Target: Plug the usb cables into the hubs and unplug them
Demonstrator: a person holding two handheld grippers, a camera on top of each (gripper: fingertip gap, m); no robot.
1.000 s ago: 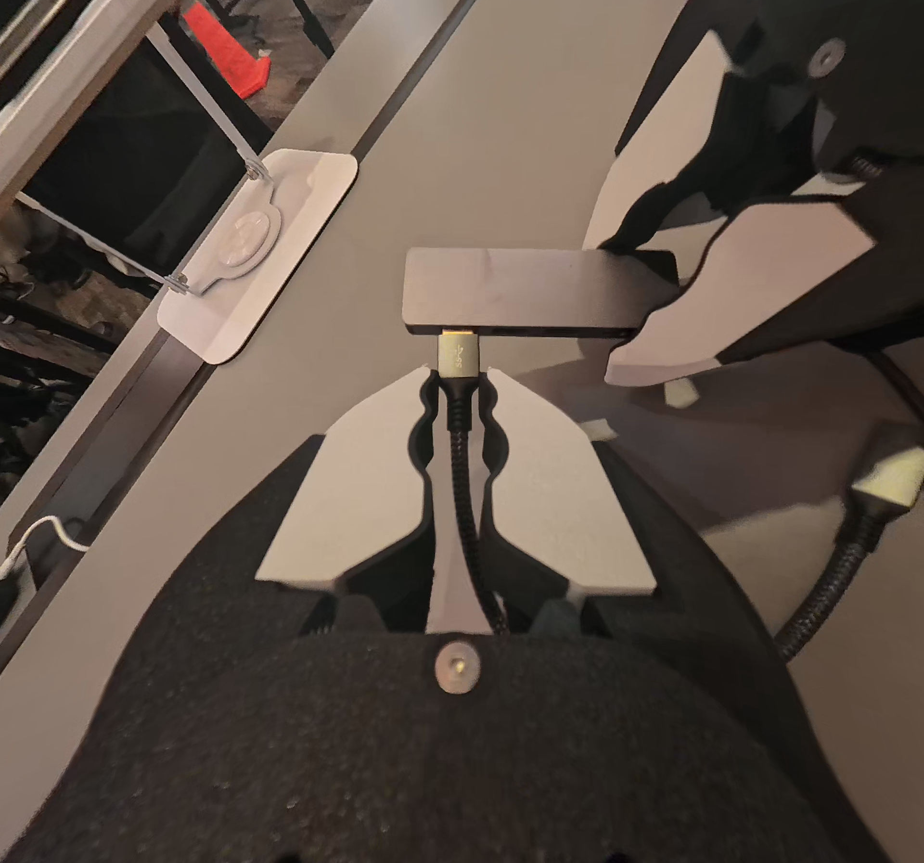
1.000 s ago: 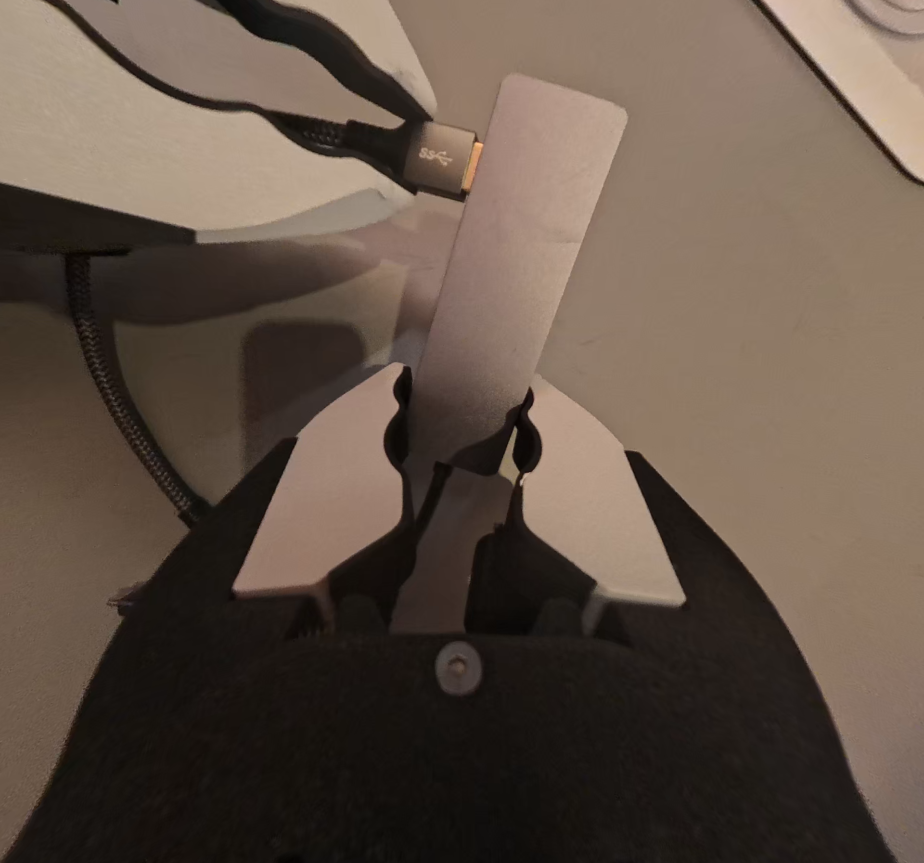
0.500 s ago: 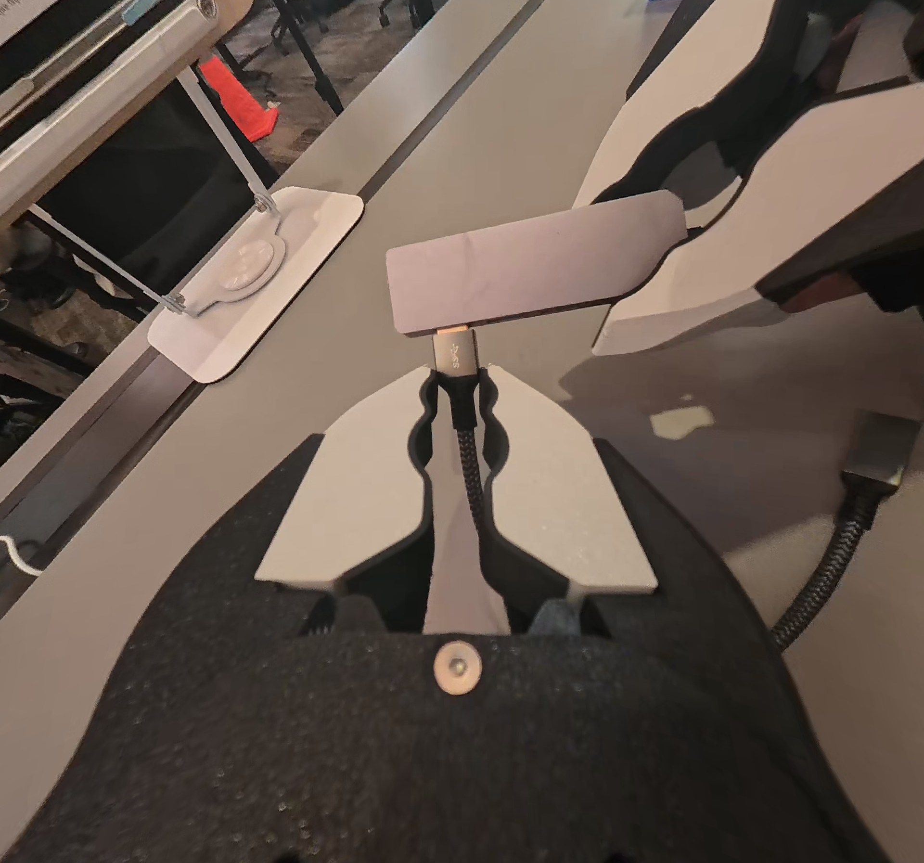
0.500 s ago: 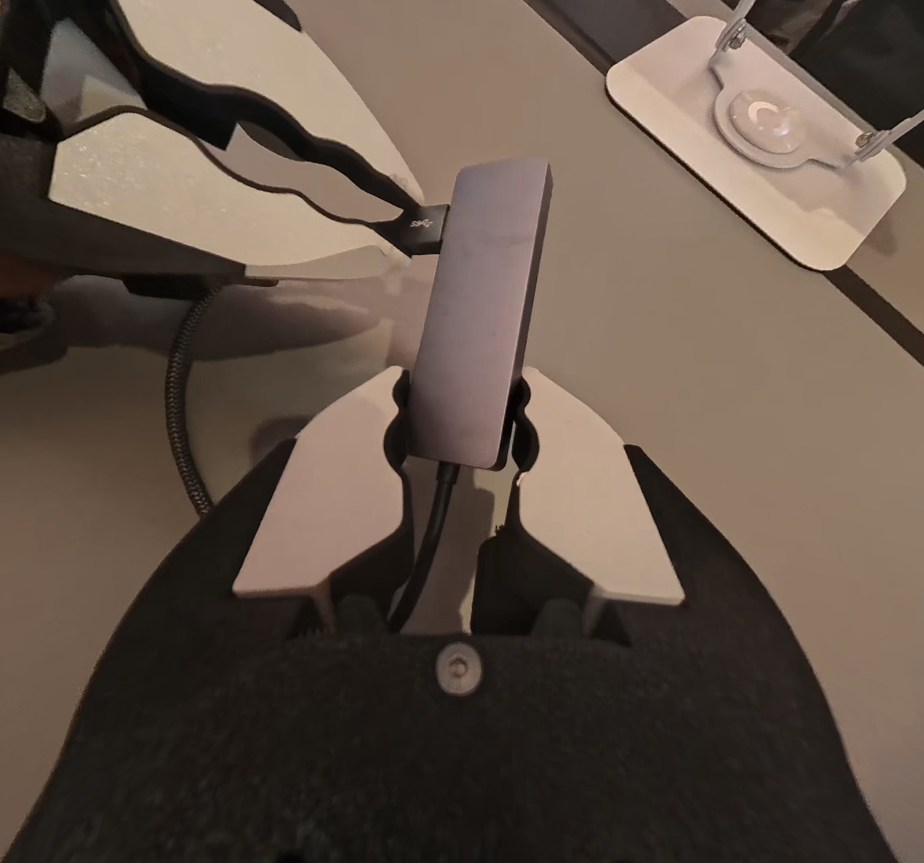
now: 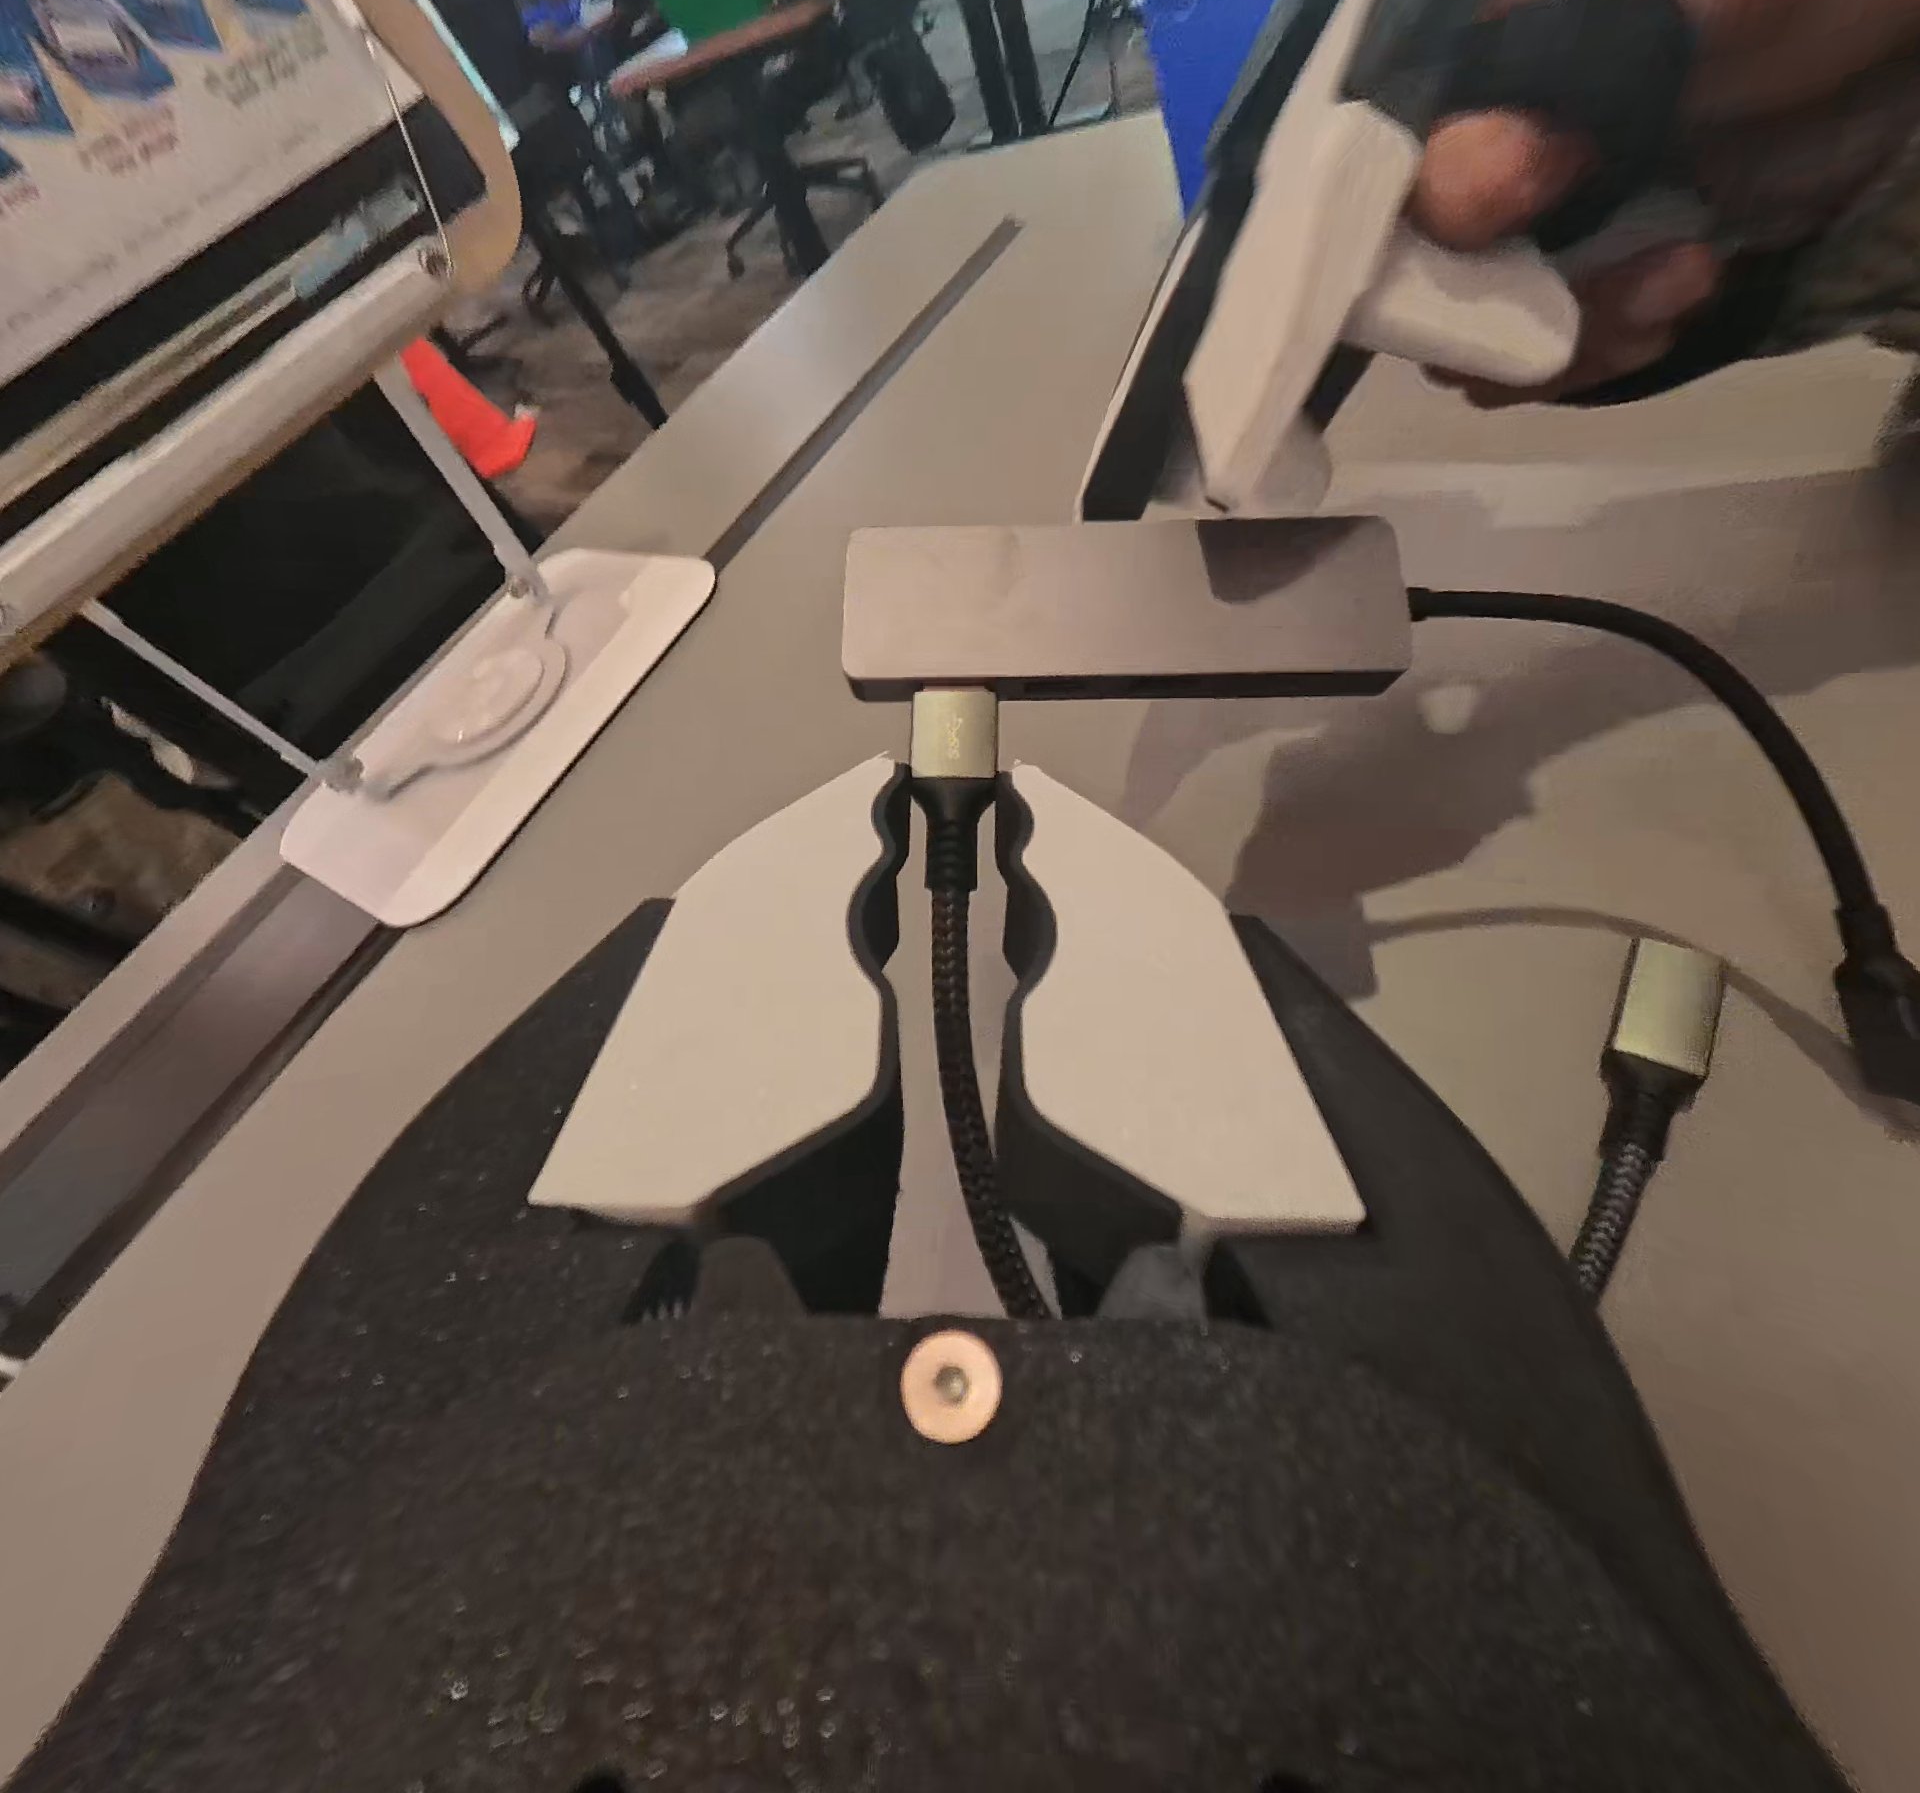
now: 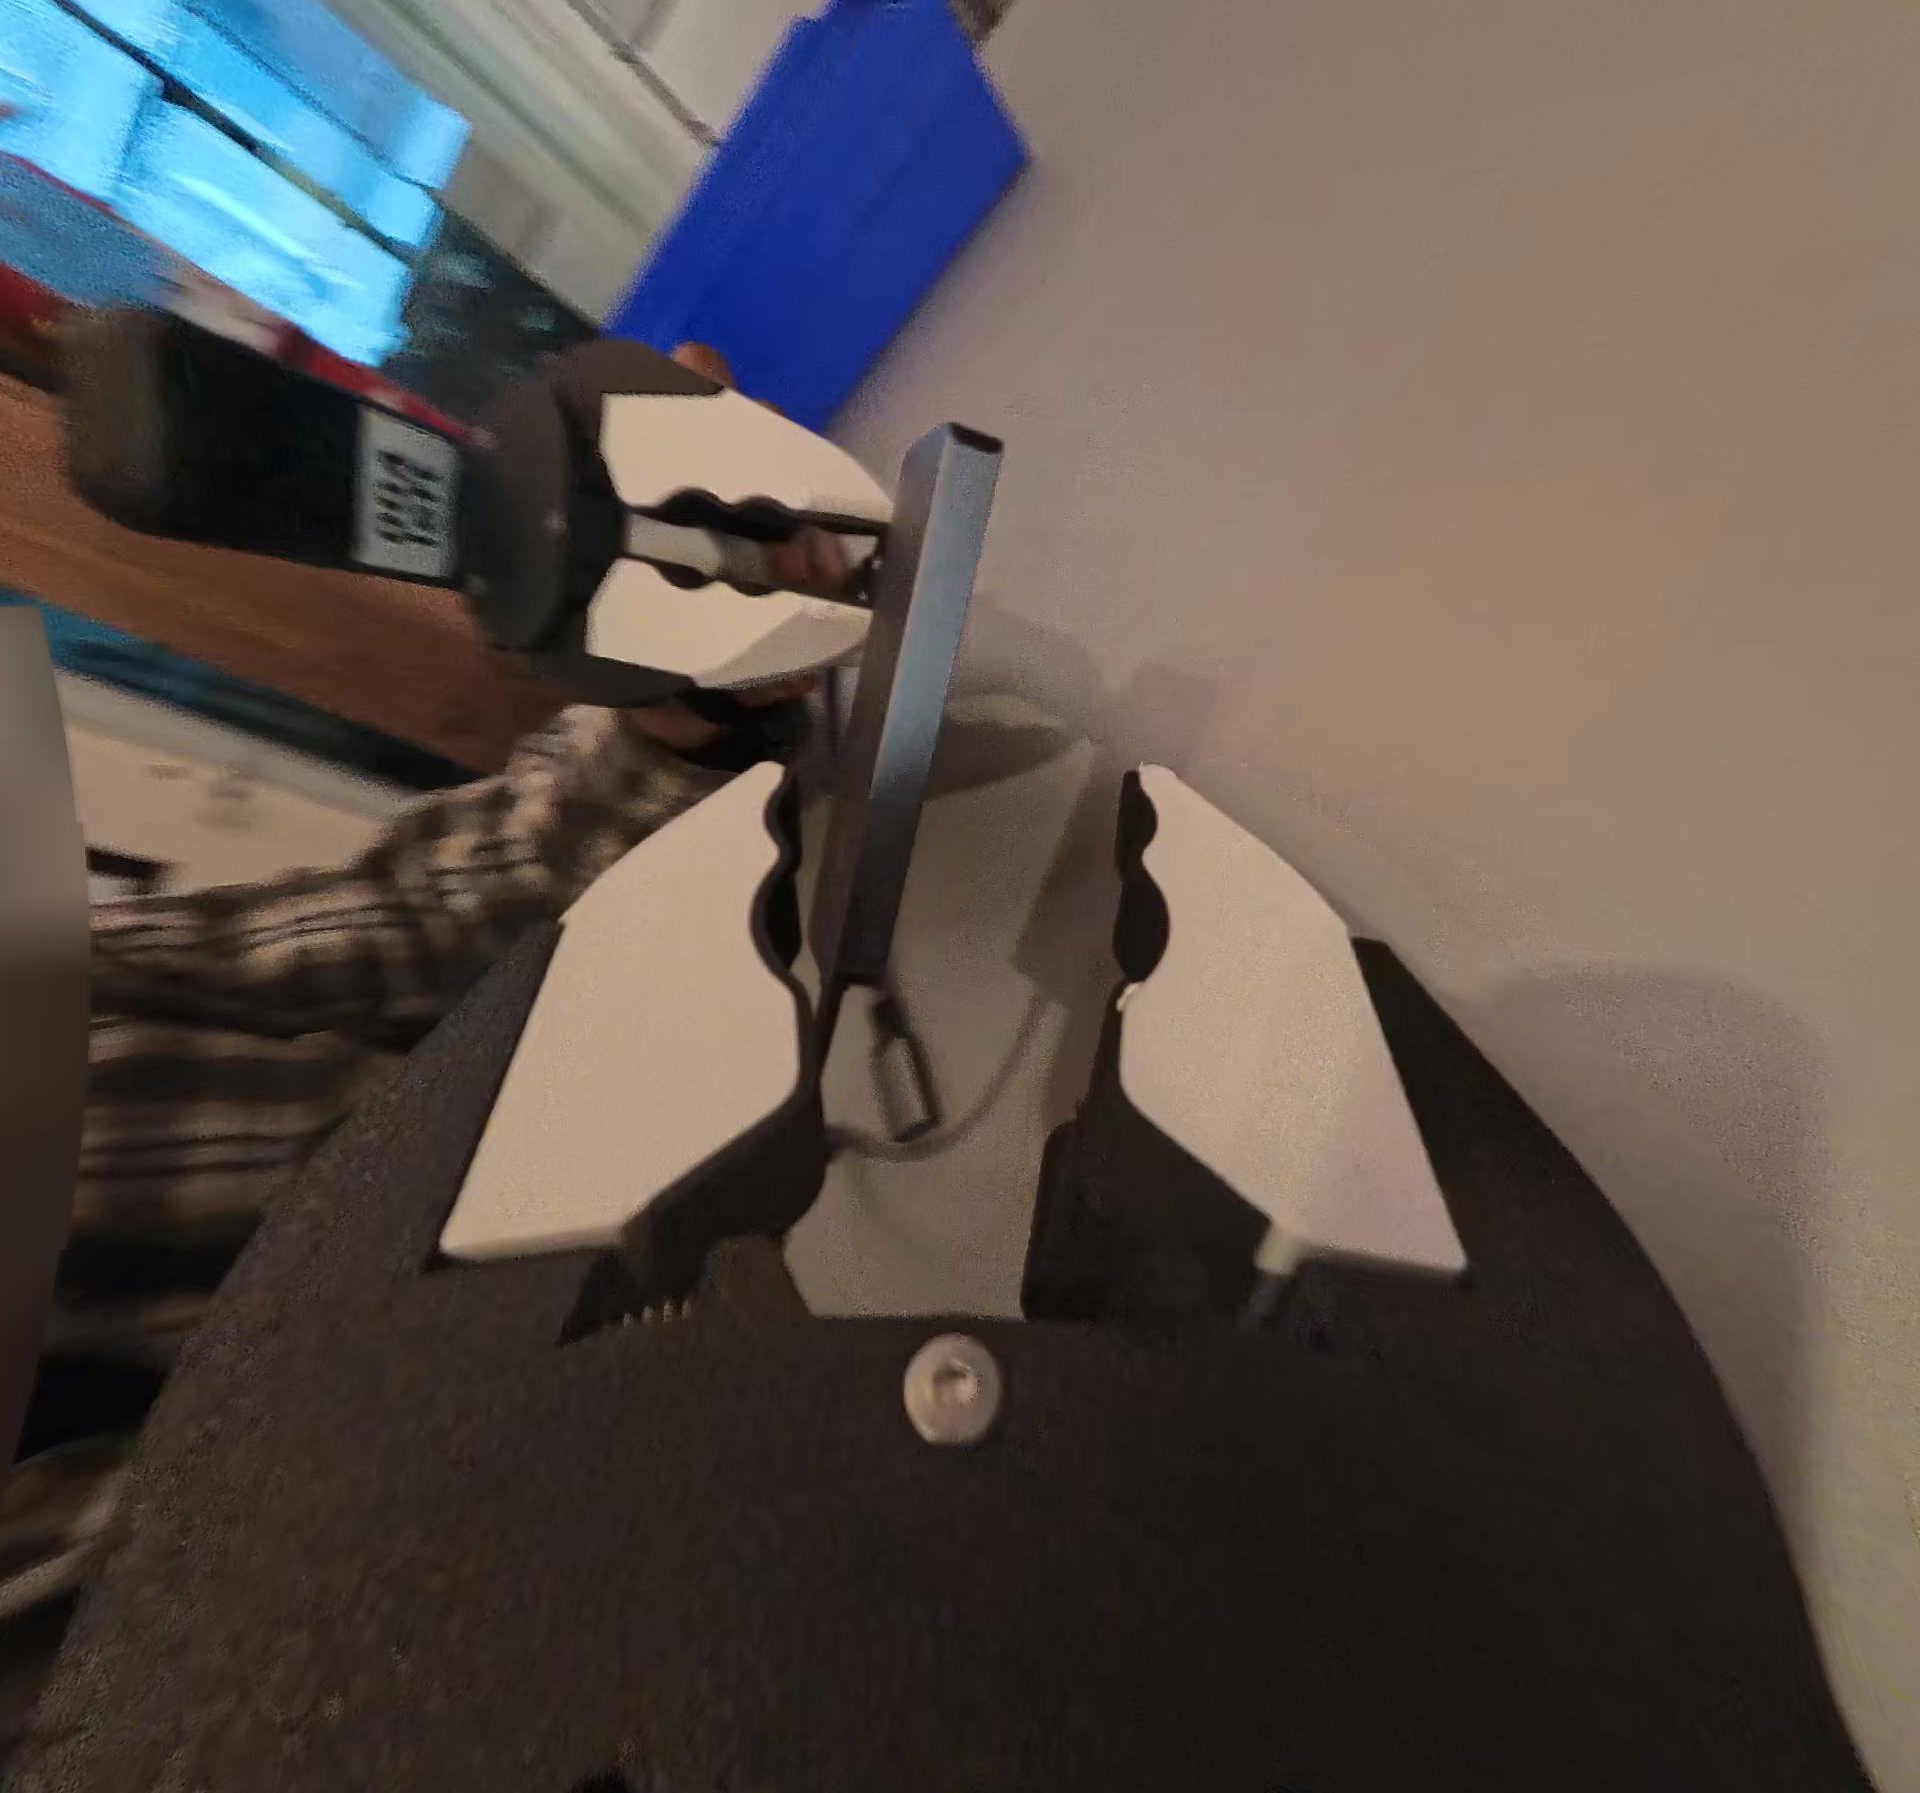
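In the left wrist view my left gripper [image 5: 954, 767] is shut on a black braided USB cable [image 5: 961, 964] just behind its metal plug [image 5: 953, 730]. The plug sits in a port at the left end of the dark grey hub [image 5: 1122, 600]. My right gripper [image 5: 1195, 486] is above and behind the hub, clear of it. In the right wrist view my right gripper [image 6: 956, 777] is open. The hub [image 6: 925, 694] shows edge-on between its fingers, with a gap on both sides. My left gripper [image 6: 862, 580] meets the hub from the left.
The hub's own black cable [image 5: 1714, 704] trails to the right. A loose braided cable with a metal plug [image 5: 1662, 1005] lies at the right. A white stand base [image 5: 499, 735] sits at the table's left edge. A blue bin [image 6: 831, 216] stands beyond the table. The gap from one gripper's tips to the other's is roughly 6 centimeters.
My right gripper opened, let go of the hub and drew back from it. My left gripper kept its hold on the cable, with the plug still in the hub.
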